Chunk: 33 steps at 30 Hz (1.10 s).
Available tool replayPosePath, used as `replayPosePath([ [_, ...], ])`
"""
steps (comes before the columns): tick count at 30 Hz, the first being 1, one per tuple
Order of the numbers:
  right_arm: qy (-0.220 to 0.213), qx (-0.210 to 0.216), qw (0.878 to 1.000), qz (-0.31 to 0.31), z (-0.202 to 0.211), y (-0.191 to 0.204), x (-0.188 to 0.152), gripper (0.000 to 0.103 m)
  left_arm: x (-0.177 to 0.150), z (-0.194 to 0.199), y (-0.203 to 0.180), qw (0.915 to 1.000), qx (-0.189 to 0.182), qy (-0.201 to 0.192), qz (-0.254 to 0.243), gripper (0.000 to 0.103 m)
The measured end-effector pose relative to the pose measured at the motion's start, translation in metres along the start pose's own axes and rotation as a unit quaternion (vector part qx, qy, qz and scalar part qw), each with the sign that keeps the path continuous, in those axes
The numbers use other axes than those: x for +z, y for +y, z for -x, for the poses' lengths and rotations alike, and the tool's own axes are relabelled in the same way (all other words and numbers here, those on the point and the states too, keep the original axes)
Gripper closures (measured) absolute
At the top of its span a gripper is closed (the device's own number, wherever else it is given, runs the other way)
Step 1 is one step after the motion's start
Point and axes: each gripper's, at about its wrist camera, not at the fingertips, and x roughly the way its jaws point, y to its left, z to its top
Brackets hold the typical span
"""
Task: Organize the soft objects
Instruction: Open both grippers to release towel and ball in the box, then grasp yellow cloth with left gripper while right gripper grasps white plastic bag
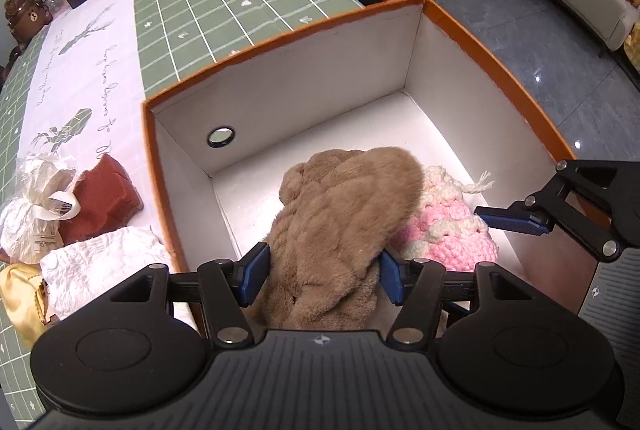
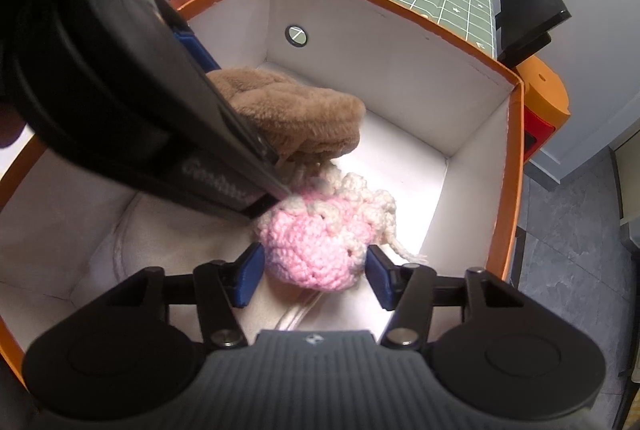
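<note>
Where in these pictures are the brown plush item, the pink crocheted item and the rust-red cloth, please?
brown plush item (image 1: 344, 214): left wrist view, middle of its fur.
pink crocheted item (image 2: 312, 250): right wrist view, pink body.
rust-red cloth (image 1: 104, 198): left wrist view, its top face.

A tan plush piece (image 1: 340, 226) lies crumpled inside the orange-rimmed white box (image 1: 304, 90), leaning over a pink-and-cream crocheted piece (image 2: 316, 250) beside it on the box floor. Outside the box on the worktop lie a rust-red cloth (image 1: 106, 198) and pale satin pouches (image 1: 36, 222).
</note>
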Motion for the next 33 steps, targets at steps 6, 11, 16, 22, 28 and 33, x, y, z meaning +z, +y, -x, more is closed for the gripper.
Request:
replayPosePath([
  [6, -0.002, -0.025, 1.0, -0.002, 0.016, 0.006, 0.006, 0.033, -0.007, 0.022, 0.008, 0.9995, -0.017, -0.027, 0.005, 0.034],
  [11, -0.018, -0.04, 0.999, -0.007, 0.038, 0.016, 0.011, 0.033, -0.02, 0.048, 0.017, 0.9973, -0.032, -0.066, -0.002, 0.034],
  [16, -0.046, -0.057, 0.997, -0.01, 0.06, 0.029, 0.02, 0.033, -0.043, 0.079, 0.037, 0.9917, -0.047, -0.12, 0.003, 0.034],
  [22, -0.12, -0.069, 0.99, -0.024, 0.089, 0.057, 0.025, 0.033, -0.086, 0.118, 0.068, 0.9779, -0.028, -0.207, -0.006, 0.035],
  [28, -0.191, -0.053, 0.979, -0.049, 0.101, 0.095, 0.029, 0.033, -0.136, 0.148, 0.094, 0.9581, 0.004, -0.286, -0.006, 0.035],
  [33, -0.236, -0.025, 0.968, -0.082, 0.099, 0.134, 0.031, 0.033, -0.172, 0.153, 0.113, 0.9448, 0.036, -0.325, 0.018, 0.035],
])
